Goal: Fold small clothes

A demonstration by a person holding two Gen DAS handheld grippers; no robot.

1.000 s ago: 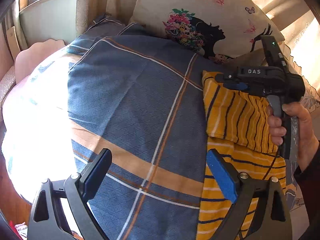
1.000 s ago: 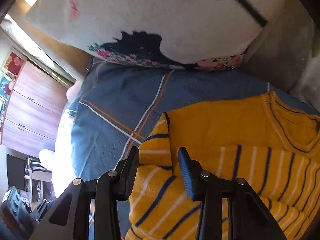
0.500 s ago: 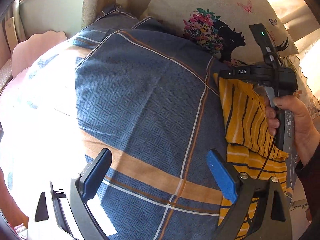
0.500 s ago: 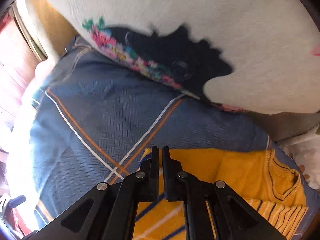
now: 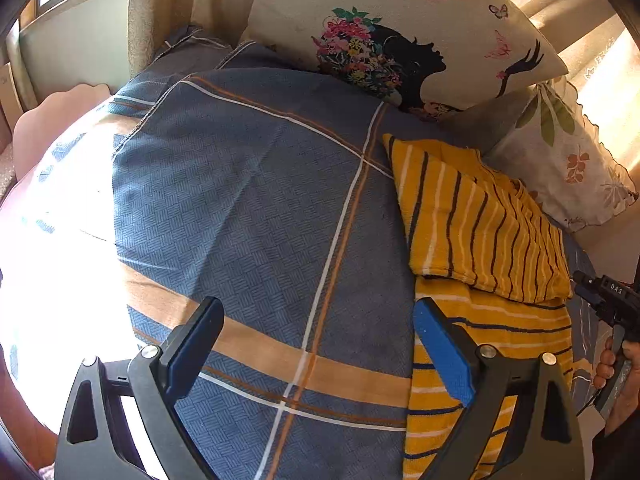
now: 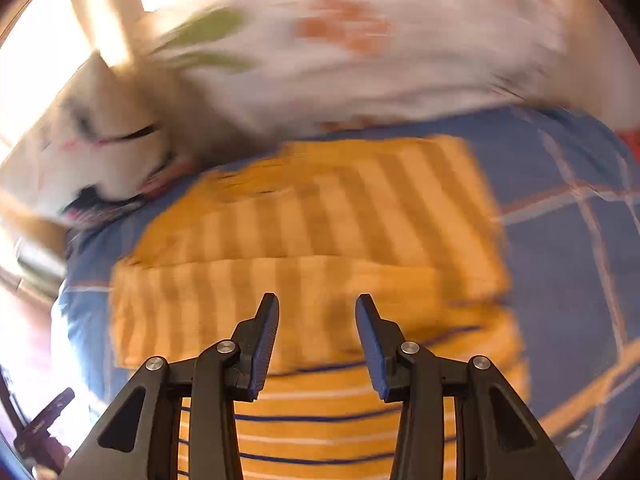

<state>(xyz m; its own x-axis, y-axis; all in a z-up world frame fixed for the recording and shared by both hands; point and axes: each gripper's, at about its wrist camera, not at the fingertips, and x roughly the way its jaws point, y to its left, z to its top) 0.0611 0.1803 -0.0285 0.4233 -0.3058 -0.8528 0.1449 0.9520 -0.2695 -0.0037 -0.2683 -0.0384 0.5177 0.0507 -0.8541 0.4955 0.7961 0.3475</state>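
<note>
Left wrist view, left to right: sunlit patch on the bed edge, then the blue plaid bedspread. Left tool hangs over it, jaws wide apart, nothing between them; its right blue pad sits just over the sweater's left edge. Yellow striped sweater lies on the bedspread right of centre, one part folded over on top, striped body below it. Behind it a pillow with a printed silhouette and flowers, and right of that a leaf-print pillow. Far right edge: the right tool's body held in a hand.

Right wrist view, heavily motion-blurred: right tool above the sweater, jaws opening, pads apart, no cloth between them. Bedspread visible right of the sweater.
</note>
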